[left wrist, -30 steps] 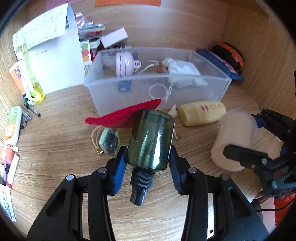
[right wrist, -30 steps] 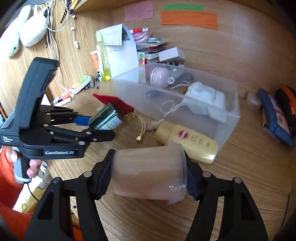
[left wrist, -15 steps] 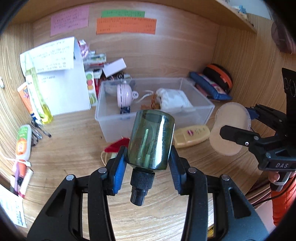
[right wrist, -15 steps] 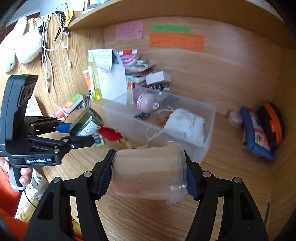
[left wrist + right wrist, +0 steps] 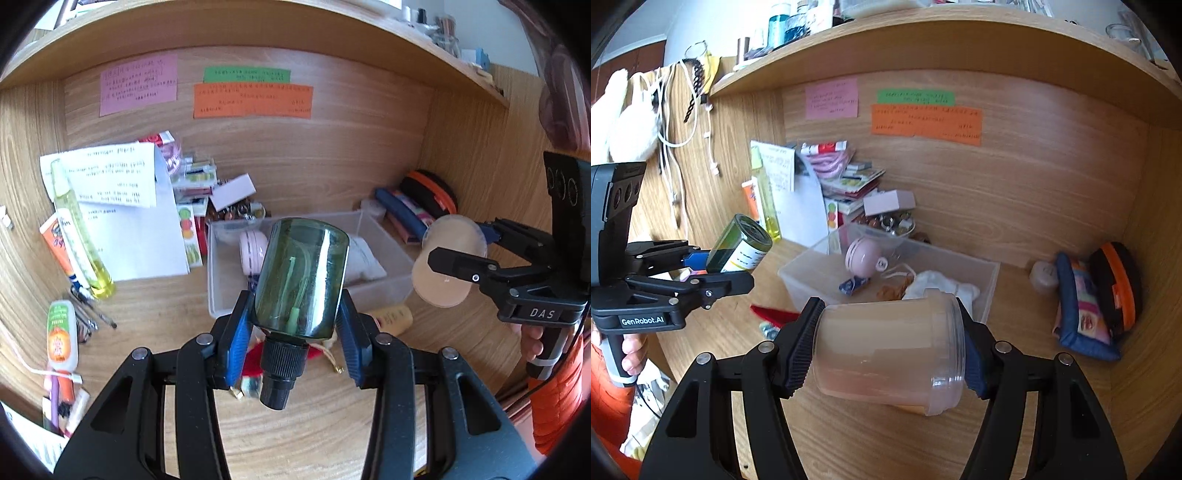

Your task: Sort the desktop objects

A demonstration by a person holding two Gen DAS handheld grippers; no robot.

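Pointing its black cap at the camera, green bottle lies along left hand-held gripper.

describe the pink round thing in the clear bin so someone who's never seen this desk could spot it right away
Start at the clear plastic bin standing on the wooden desk below the coloured notes on the back wall. Inside, toward its left end, sits the pink round gadget, a pale pink disc with a small white tab on its side. Its neighbours in the bin are a white cloth pouch and loose string; it alone is pink, hard and round.
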